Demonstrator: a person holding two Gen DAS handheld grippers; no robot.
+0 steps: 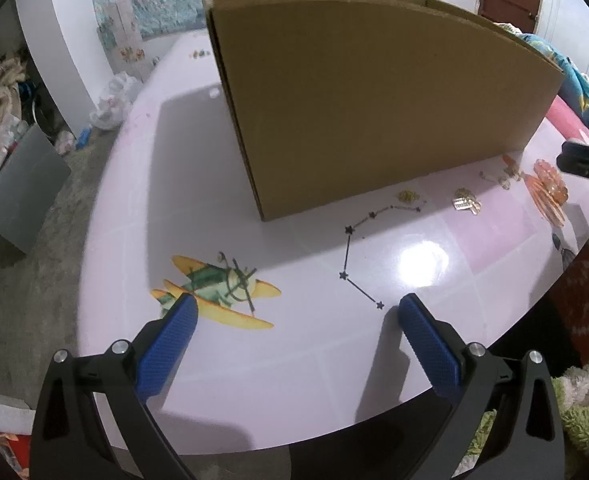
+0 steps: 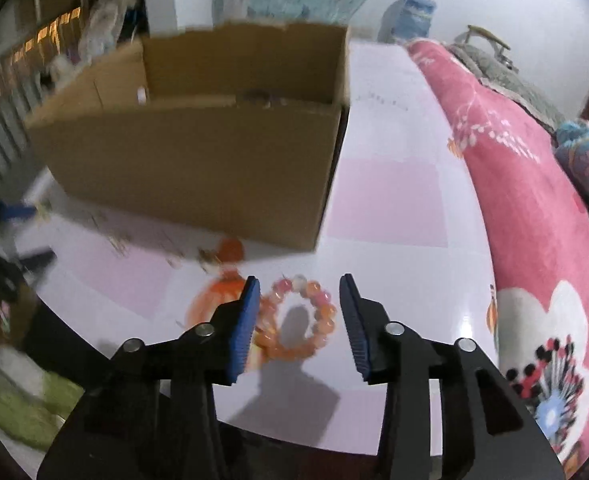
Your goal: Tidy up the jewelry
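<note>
Pink table [image 2: 398,200]; bead bracelet [image 2: 306,320] under open right tool [image 2: 300,286].

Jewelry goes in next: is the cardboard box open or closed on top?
Open. In the right wrist view the box has no lid; its inner back wall shows.

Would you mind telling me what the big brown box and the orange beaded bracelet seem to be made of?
Big brown box: matte corrugated cardboard, judging by its ragged rim. Orange beaded bracelet: glossy, translucent round beads, probably glass, resin or stone; the pictures cannot settle which.
</note>
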